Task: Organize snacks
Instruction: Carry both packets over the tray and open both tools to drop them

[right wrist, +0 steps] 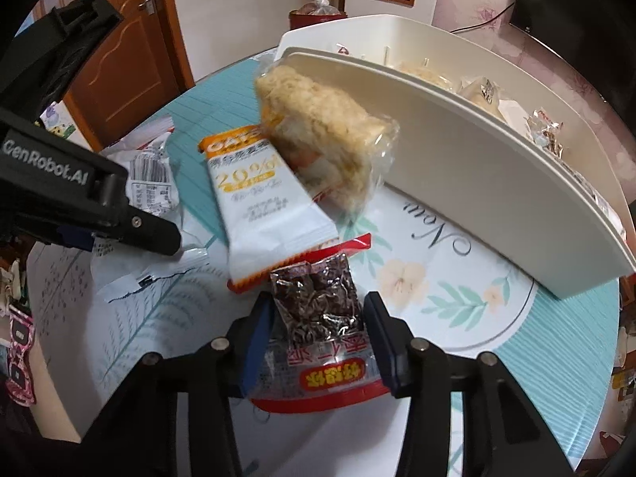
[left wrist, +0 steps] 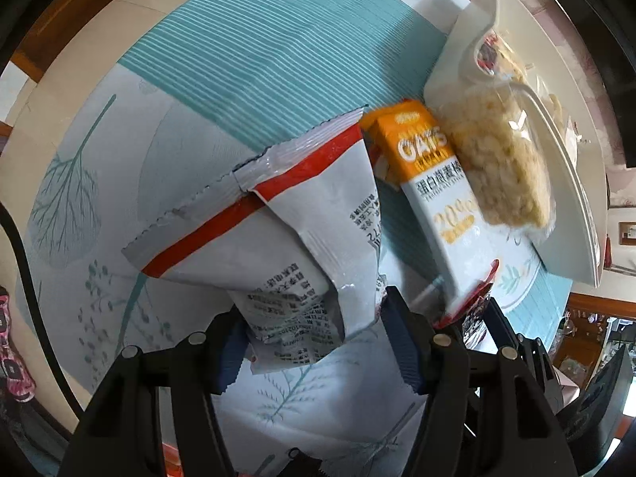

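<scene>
My left gripper [left wrist: 314,338] is shut on a white snack bag with a red stripe [left wrist: 286,214], held over the table; that bag also shows in the right wrist view [right wrist: 153,183]. My right gripper [right wrist: 318,318] is shut on a clear packet of dark dried fruit with a red edge [right wrist: 318,310]. An orange and white oat bar [right wrist: 262,198] lies on the table, also seen in the left wrist view [left wrist: 433,187]. A clear pack of puffed rice cake [right wrist: 318,135] leans against the white bin [right wrist: 457,167], also in the left wrist view [left wrist: 501,159].
The white bin [left wrist: 556,91] holds several wrapped snacks [right wrist: 544,131]. The round table carries a teal striped and floral cloth [left wrist: 258,47]. The left gripper's body [right wrist: 79,194] shows at the left of the right wrist view. A brown door [right wrist: 127,51] stands behind.
</scene>
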